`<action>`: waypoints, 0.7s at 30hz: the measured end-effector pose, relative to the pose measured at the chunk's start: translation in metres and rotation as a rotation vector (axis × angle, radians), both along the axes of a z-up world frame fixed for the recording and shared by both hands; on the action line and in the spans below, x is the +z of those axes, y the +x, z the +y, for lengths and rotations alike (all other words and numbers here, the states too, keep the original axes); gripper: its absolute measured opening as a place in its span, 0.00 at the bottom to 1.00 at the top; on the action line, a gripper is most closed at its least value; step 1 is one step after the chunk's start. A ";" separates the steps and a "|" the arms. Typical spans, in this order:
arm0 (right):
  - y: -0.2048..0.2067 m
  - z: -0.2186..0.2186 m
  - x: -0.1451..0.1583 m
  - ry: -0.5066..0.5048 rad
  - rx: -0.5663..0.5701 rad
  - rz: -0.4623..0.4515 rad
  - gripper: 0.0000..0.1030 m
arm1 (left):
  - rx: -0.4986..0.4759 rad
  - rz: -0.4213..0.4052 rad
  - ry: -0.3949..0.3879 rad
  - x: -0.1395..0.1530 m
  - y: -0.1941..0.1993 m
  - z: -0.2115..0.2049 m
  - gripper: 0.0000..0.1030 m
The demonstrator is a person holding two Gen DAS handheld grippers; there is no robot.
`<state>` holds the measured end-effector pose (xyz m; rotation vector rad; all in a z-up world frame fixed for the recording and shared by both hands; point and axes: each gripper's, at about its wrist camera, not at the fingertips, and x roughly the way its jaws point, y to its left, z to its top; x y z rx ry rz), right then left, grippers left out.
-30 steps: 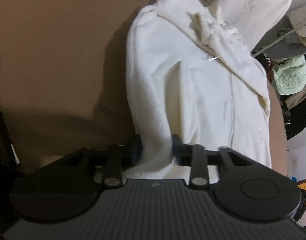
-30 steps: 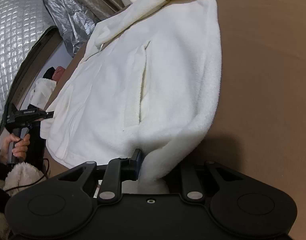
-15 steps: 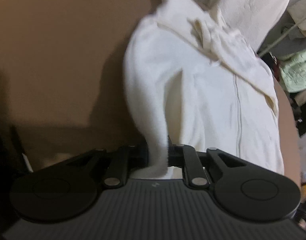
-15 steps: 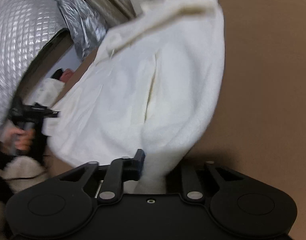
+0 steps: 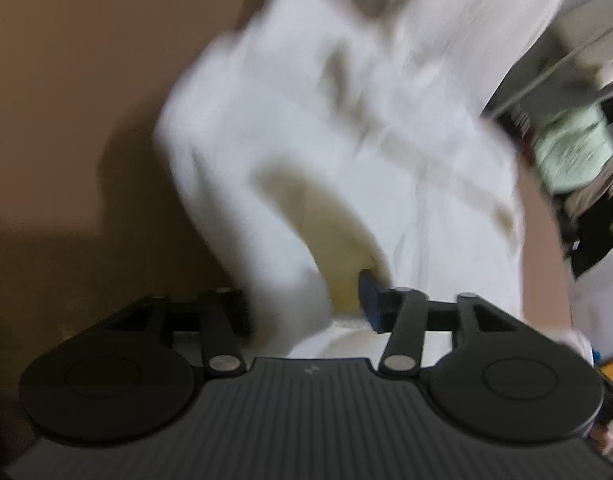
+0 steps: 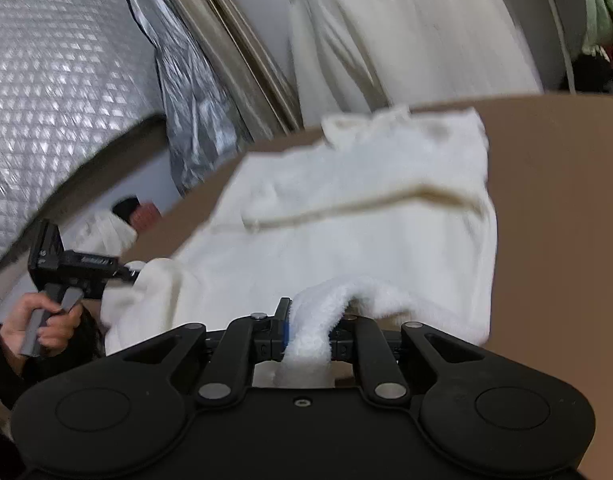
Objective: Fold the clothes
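A white fleece zip jacket point(image 5: 346, 140) lies on the brown table point(image 5: 86, 80), blurred by motion in the left wrist view. My left gripper point(image 5: 306, 308) has its jaws opening wide. A fold of the hem runs between them, resting by the left finger, with a gap at the blue right pad. In the right wrist view the jacket point(image 6: 366, 220) spreads ahead. My right gripper point(image 6: 316, 316) is closing, shut on a raised ridge of the hem. At the jacket's far left corner is the left gripper point(image 6: 78, 268), held by a hand point(image 6: 38, 320).
A silver quilted cover point(image 6: 66, 100) and crinkled foil stand at the left behind the table point(image 6: 554, 200). A pale garment point(image 6: 406, 32) hangs beyond the far edge. A rack with a green garment point(image 5: 570, 152) and dark clutter stands to the right.
My right gripper rose and tipped up, lifting the hem it holds. My left gripper pinched the hem, then spread its jaws again, and its view turned blurry as it shifted.
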<state>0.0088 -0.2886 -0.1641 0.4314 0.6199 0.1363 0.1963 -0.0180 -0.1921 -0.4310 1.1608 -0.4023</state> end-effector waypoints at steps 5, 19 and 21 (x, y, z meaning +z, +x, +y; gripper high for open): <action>-0.017 0.013 -0.039 -0.019 0.007 0.134 0.14 | 0.043 -0.036 -0.006 0.007 -0.013 0.013 0.61; -0.040 -0.002 -0.057 0.180 0.015 0.112 0.14 | 0.156 -0.308 -0.007 0.036 -0.019 0.039 0.11; -0.036 -0.002 -0.040 0.194 0.017 0.052 0.14 | 0.166 -0.352 -0.043 0.044 -0.021 0.043 0.11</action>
